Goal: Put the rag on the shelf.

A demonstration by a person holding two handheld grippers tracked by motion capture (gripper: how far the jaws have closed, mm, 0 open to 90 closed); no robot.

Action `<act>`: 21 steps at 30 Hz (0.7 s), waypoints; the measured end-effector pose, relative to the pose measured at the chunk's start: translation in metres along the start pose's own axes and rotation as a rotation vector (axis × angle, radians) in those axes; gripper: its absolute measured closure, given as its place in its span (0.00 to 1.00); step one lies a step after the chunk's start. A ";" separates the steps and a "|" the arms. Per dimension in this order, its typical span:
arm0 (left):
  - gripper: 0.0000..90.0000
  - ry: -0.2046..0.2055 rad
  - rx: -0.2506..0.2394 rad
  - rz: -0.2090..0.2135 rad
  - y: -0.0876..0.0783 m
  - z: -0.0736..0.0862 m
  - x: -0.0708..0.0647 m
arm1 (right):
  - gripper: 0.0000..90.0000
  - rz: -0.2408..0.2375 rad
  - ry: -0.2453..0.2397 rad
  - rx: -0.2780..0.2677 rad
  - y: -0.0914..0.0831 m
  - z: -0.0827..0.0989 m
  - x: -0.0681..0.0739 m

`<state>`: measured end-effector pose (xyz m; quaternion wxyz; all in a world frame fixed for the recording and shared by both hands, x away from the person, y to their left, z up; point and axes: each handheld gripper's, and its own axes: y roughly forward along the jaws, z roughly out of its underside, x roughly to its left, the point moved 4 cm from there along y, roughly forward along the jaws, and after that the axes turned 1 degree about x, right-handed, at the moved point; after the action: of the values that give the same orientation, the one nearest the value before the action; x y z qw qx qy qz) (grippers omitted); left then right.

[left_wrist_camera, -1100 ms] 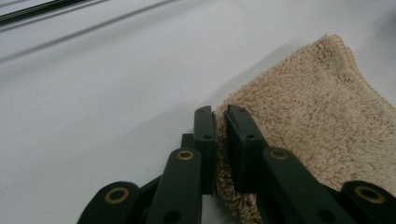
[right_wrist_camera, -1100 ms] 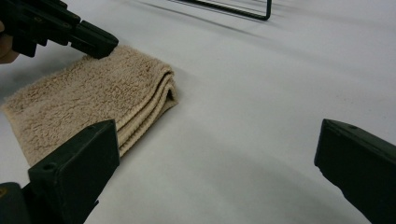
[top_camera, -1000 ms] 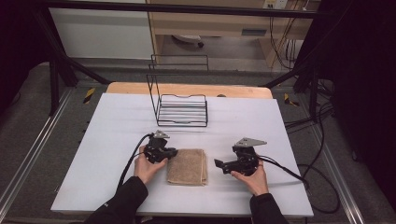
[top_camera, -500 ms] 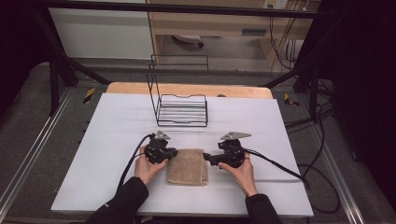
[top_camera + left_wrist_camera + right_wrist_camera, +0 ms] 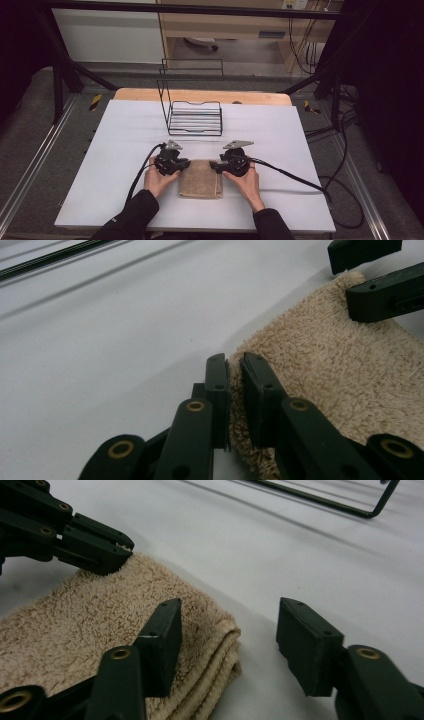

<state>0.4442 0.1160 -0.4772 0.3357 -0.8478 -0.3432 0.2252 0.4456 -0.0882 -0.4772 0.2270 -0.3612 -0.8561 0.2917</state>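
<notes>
**Two grippers at the far corners of a folded towel**

High view: a folded tan towel (image 5: 201, 178) lies on the white table (image 5: 125, 135), on the near side of the black wire rack (image 5: 195, 117) and well apart from it. The left gripper (image 5: 186, 163) sits at the towel's far left corner, the right gripper (image 5: 214, 165) at its far right corner, each in a hand of the person in dark sleeves. No brand, label or writing can be read on the towel, the rack or the grippers.

Left gripper view: the left gripper (image 5: 235, 385) has its jaws nearly together, pinched on the towel's (image 5: 340, 370) edge — a thin fold of pile stands between the pads. The right gripper's jaws show at the towel's far corner (image 5: 372, 277).

Right gripper view: the right gripper (image 5: 227, 645) has just been closing, yet its jaws stand apart. One jaw rests over the towel's (image 5: 75, 625) top, the other over bare table beside the folded corner — the corner lies between them, the pads not pressing it. The left gripper (image 5: 120, 550) bites the towel's opposite corner. A bar of the rack (image 5: 320, 502) crosses beyond the towel.
</notes>
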 end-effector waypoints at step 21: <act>0.90 -0.003 0.002 0.009 0.000 0.000 0.001 | 0.90 -0.078 0.113 0.057 0.003 0.003 0.005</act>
<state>0.4449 0.1168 -0.4772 0.3350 -0.8487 -0.3396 0.2283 0.4416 -0.0842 -0.4805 0.2961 -0.3371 -0.8467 0.2860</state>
